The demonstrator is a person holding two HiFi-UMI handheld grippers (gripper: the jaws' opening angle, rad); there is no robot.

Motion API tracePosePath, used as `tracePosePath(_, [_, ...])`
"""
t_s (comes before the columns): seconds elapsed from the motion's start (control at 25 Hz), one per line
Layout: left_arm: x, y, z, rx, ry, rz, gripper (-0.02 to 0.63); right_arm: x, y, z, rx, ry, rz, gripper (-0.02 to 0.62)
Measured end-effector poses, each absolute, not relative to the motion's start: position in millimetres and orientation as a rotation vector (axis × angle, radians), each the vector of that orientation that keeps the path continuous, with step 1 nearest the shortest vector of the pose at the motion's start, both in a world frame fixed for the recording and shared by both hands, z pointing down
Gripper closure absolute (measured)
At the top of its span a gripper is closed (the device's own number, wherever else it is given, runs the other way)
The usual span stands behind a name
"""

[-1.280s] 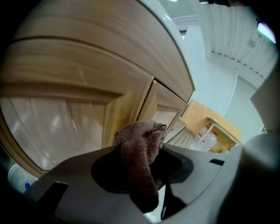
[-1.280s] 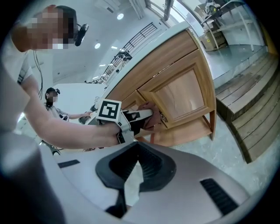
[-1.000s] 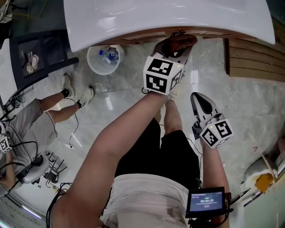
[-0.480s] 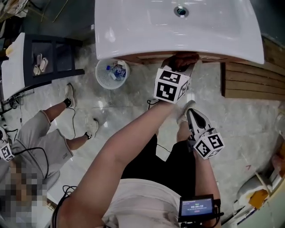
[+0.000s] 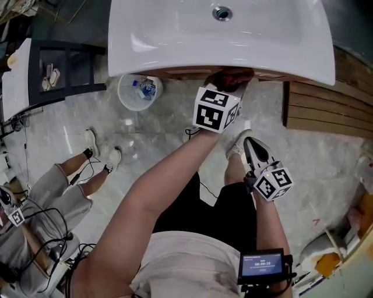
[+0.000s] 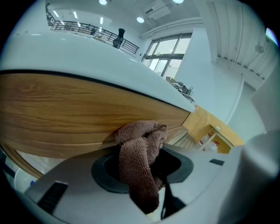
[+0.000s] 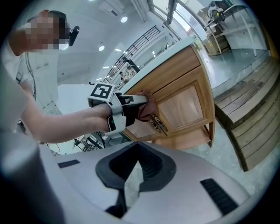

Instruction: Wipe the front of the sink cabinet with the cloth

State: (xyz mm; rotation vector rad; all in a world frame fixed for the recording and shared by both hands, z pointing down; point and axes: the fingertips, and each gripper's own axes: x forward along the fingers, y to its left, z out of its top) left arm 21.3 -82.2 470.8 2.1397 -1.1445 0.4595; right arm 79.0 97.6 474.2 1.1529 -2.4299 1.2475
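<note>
"Under the sink [image 5: 221,41] rim, upper middle of the head view: has the cloth [image 5: 233,77] moved at all over the last second?"

"Hardly. My left gripper [image 5: 230,87] has kept it at about the same spot, roughly midway along the rim. What changed is mostly my head camera: the drain [image 5: 221,12] has come into frame. In the left gripper view the jaws are clamped on the brown cloth, and its bunched end is pressed against the wooden cabinet front [image 6: 65,113]."

"And the other tool?"

"My right gripper [image 5: 252,145] has stayed low over the floor [image 5: 326,157], at centre right, well away from the cabinet. Its jaws are drawn narrow with nothing between them. From its view, the cloth sits near the ornate handle [image 7: 157,124], upper centre."

"So what does that mean for the wipe?"

"I'd say we're dwelling on one patch. Most of the front is probably still unwiped, so I need a proper sideways stroke next."
</note>
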Motion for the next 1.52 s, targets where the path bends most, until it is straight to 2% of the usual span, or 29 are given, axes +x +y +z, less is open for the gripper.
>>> tracePosePath(1.08, [219.3, -102.7, 493.0, 2.197, -1.017, 0.505, 0.428, 212.1, 59.0, 500.2, 1.030, -2.427, 1.303, 0.583])
tracePosePath(1.52, [257.9, -108.7, 524.5, 2.140, -0.993, 0.547, 0.428, 235.0, 60.5, 510.4, 0.999, -2.414, 1.329, 0.583])
